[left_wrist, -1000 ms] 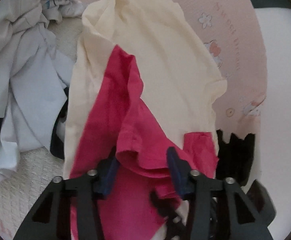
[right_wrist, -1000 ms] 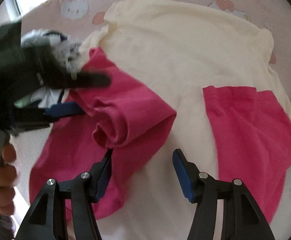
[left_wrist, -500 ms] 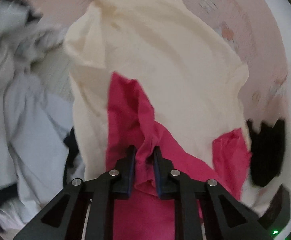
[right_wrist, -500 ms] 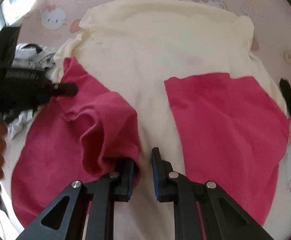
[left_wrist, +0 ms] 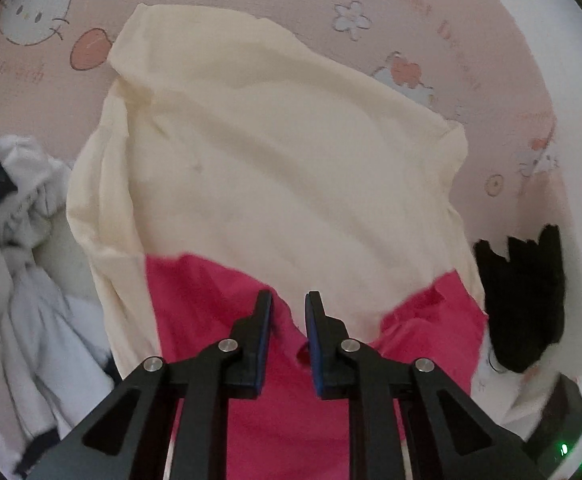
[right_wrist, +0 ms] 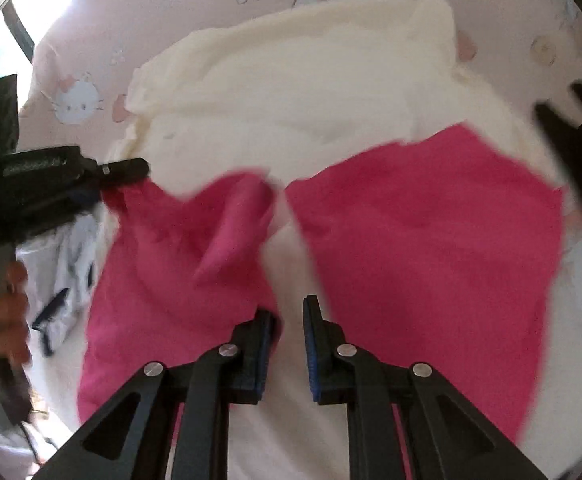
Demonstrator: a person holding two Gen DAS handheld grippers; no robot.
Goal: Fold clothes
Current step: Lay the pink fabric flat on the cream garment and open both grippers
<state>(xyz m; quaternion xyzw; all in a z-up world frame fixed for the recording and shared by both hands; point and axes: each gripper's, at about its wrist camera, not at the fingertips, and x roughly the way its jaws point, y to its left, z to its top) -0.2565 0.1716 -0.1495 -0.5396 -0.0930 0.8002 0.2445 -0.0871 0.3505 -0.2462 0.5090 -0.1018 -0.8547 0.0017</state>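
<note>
Nearby, white clothes crowd the shirt.

A bed covered by a pink cartoon-cat sheet is filling the upper frame. A cream and magenta shirt is lying spread across its centre. White crumpled clothes are sitting heaped at the left edge, and a black garment is lying at right.

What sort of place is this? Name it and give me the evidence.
Most likely a bedroom, with clothes being folded on a bed. The pink cartoon-cat sheet covers the surface, a cream and pink shirt is spread over it, and a pile of white laundry lies alongside.
</note>
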